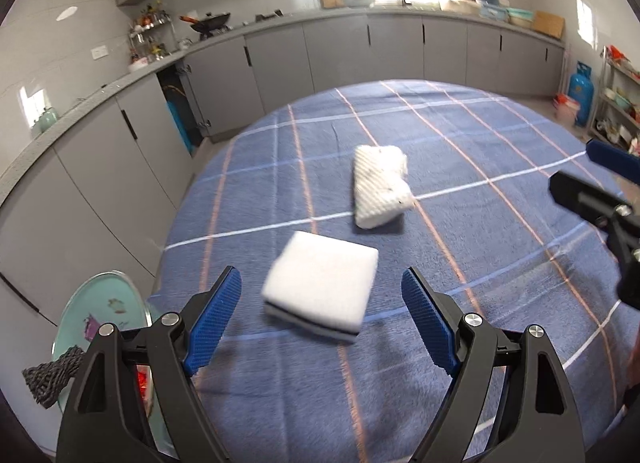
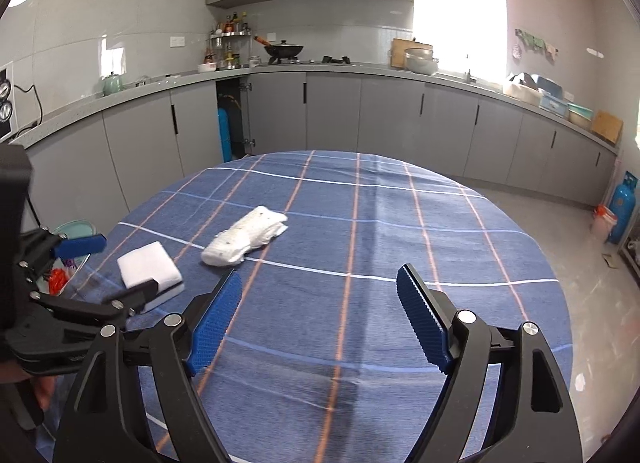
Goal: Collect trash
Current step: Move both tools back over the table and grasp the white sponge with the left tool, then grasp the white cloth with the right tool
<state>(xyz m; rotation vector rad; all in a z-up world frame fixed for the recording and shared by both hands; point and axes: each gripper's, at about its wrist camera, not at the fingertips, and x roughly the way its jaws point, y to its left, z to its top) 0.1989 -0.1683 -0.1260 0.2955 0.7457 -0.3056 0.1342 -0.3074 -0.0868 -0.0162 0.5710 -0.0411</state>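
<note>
In the left wrist view the white foam pad [image 1: 322, 287] lies on the tablecloth [image 1: 460, 167] at centre frame, just ahead between the left gripper [image 1: 322, 289]'s spread, empty fingers, nearer than the right gripper [image 2: 320, 295], also spread.

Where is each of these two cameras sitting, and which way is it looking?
Left wrist: rides the left hand-held gripper, looking down at a white sponge ahead of its open blue fingers; the right hand-held gripper pokes in at the right edge.
Right wrist: rides the right hand-held gripper, facing bare tablecloth; the left hand-held gripper shows at left.
Shared: sponge, white netted wad, round table, grey kitchen cabinets.
</note>
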